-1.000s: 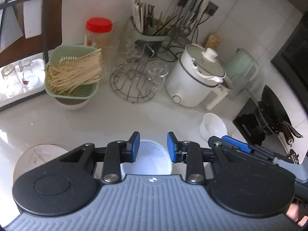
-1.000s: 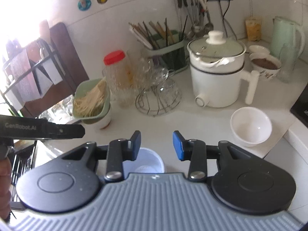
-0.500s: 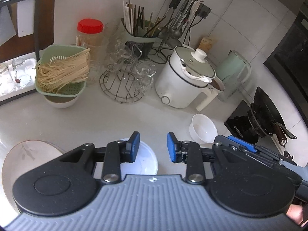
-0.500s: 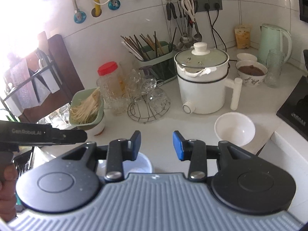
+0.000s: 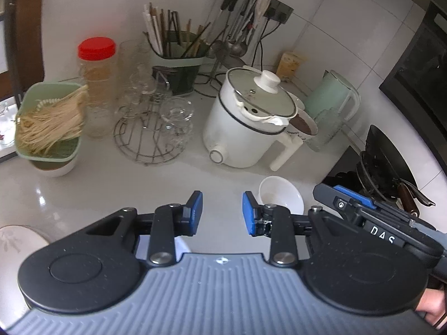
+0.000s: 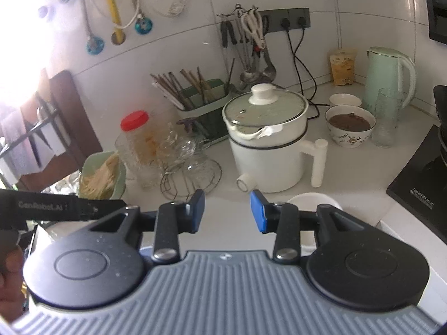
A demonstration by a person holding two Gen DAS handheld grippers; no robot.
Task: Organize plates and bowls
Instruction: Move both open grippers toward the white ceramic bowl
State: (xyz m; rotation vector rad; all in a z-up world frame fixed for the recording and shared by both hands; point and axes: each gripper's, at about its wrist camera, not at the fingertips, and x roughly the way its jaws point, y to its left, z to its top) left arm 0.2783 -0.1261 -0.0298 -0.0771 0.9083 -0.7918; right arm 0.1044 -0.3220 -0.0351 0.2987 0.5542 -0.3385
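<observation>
Both claws are spread with nothing between their pads: the left gripper [image 5: 220,209] beside the white bowl [image 5: 280,196]; the right gripper [image 6: 226,210] before the white pot [image 6: 268,150].

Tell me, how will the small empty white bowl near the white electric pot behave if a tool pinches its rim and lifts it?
The white bowl looks glazed and glossy, so the pads may slip on its rim. It appears empty and small, so probably light. It looks ceramic, likely to chip if dropped on the hard countertop.
</observation>
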